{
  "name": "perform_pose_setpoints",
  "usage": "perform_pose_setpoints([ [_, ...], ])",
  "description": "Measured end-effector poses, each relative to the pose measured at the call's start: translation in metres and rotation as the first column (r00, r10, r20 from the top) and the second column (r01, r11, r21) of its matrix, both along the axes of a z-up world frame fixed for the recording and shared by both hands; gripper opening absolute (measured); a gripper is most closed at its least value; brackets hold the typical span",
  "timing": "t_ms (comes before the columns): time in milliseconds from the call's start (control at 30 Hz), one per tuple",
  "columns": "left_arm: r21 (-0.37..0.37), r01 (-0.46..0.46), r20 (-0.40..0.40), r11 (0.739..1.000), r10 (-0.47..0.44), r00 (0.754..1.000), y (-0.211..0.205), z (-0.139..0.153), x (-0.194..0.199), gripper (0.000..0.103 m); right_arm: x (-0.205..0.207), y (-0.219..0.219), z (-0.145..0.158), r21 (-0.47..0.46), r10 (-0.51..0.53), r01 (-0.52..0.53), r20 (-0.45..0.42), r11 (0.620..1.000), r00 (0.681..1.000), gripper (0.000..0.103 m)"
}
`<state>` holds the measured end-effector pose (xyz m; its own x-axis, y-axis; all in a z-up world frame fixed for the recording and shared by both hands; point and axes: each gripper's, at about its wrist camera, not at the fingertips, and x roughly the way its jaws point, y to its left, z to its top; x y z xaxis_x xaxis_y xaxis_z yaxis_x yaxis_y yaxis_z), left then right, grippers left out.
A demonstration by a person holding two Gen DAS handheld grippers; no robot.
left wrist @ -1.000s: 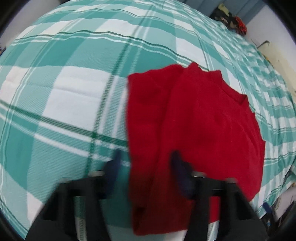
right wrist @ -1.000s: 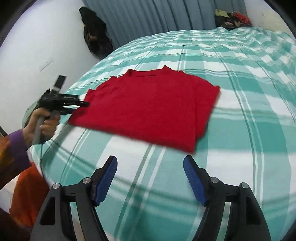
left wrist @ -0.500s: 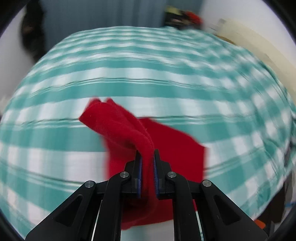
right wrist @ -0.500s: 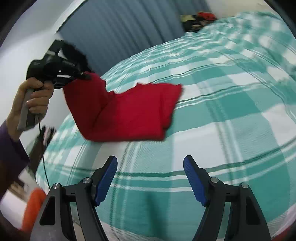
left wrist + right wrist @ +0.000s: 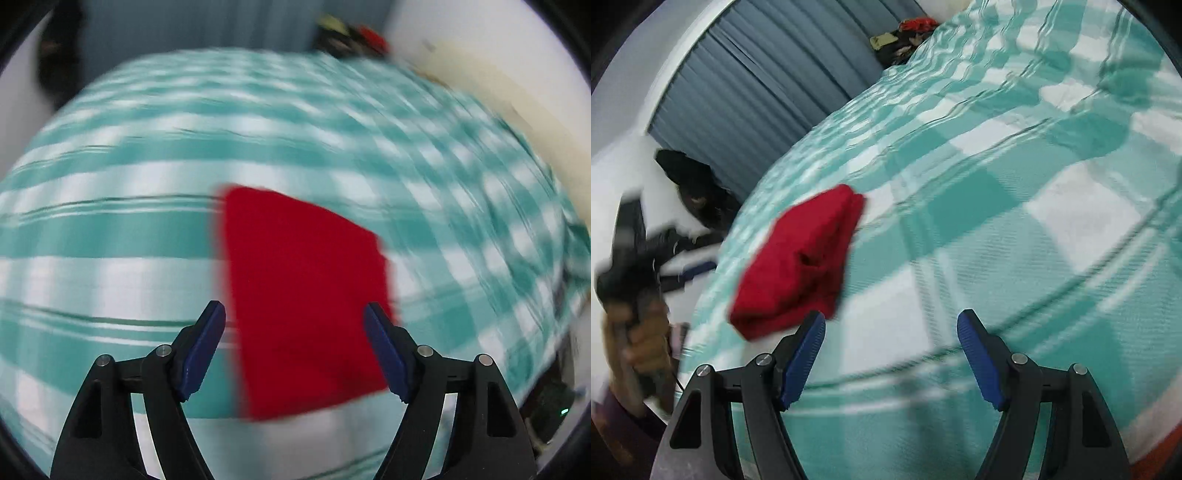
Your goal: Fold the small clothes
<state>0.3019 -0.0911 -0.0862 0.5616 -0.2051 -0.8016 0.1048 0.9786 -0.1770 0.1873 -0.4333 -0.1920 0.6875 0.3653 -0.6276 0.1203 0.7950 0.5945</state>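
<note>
A red garment (image 5: 306,291) lies folded into a narrow rectangle on the green-and-white checked bedspread (image 5: 110,236). In the left wrist view my left gripper (image 5: 295,325) is open and empty, held just above the garment's near end. In the right wrist view the folded garment (image 5: 801,262) sits near the bed's left edge, up and left of my right gripper (image 5: 892,336), which is open and empty. The left gripper (image 5: 698,267) also shows there, blurred, in a hand off the bed's left side. Both views are motion-blurred.
Grey-blue curtains (image 5: 753,88) hang behind the bed. A pile of dark and red clothes (image 5: 905,33) lies at the far end. A dark item (image 5: 694,184) hangs on the white wall at left. The bed's right edge (image 5: 554,332) drops off to clutter.
The left gripper, shut on the garment's lifted edge half a second ago, has opened and let it go. The garment now lies folded over, narrower than before. Both cameras have swung.
</note>
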Motion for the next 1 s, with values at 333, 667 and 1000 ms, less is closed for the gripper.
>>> perform_pose_setpoints([
  [333,0.255,0.195,0.018,0.947,-0.206,0.978,-0.037,-0.049,-0.017,0.041,0.11,0.072,0.028,-0.088,0.252,-0.253,-0.023,0.963,0.968,0.055],
  [667,0.358,0.245,0.064,0.901,-0.286,0.956,-0.023,-0.069,-0.06,0.081,0.119,0.073,-0.005,-0.063,0.304,-0.312,-0.114,0.948,0.946,0.025],
  [1000,0.164,0.093,-0.011,0.982,-0.093,0.996,0.014,-0.086,-0.04,0.005,0.117,0.077,0.018,0.098,0.334,-0.325,-0.1,0.941,0.937,0.007],
])
